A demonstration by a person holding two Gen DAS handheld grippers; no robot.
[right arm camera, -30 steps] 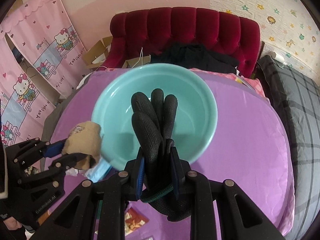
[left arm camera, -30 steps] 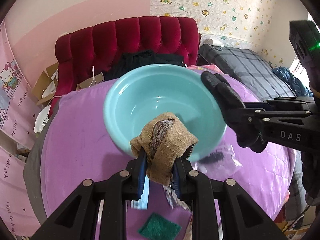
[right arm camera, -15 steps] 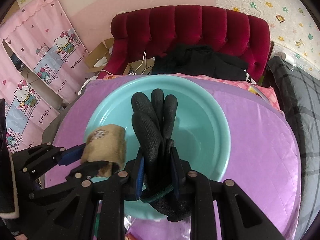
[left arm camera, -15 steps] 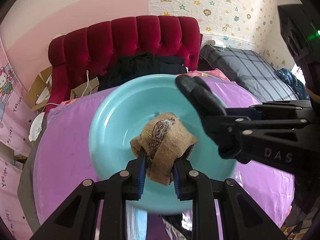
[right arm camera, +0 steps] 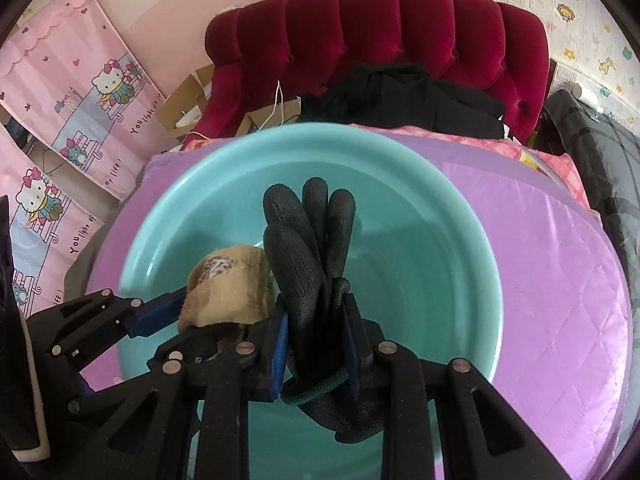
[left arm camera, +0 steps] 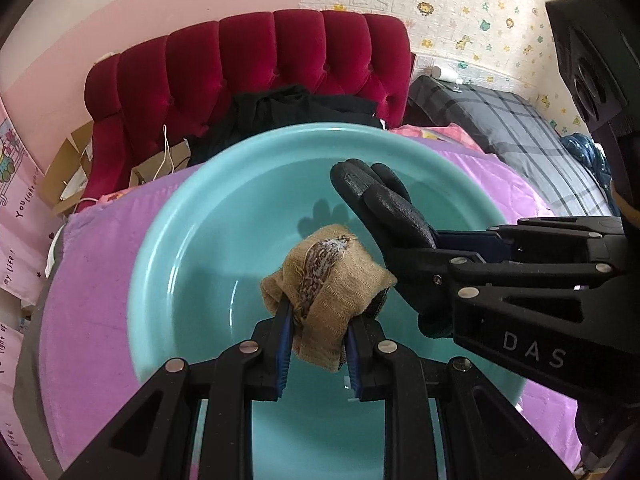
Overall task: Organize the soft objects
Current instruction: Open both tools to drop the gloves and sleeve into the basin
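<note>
Both grippers have come forward and down over the teal basin (left arm camera: 168, 248). Over its middle, the left gripper (left arm camera: 316, 344) stays narrowly closed on a tan cloth bundle (left arm camera: 328, 280) bulging above its pads. Just right, the right gripper (right arm camera: 316, 344) clamps a black glove (right arm camera: 308, 240), fingers upright, cuff below.

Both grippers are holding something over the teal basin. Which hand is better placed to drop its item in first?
Probably the left, narrowly. The left gripper holds the tan cloth bundle over the teal basin floor; the right gripper with its black glove crosses beside it.
</note>
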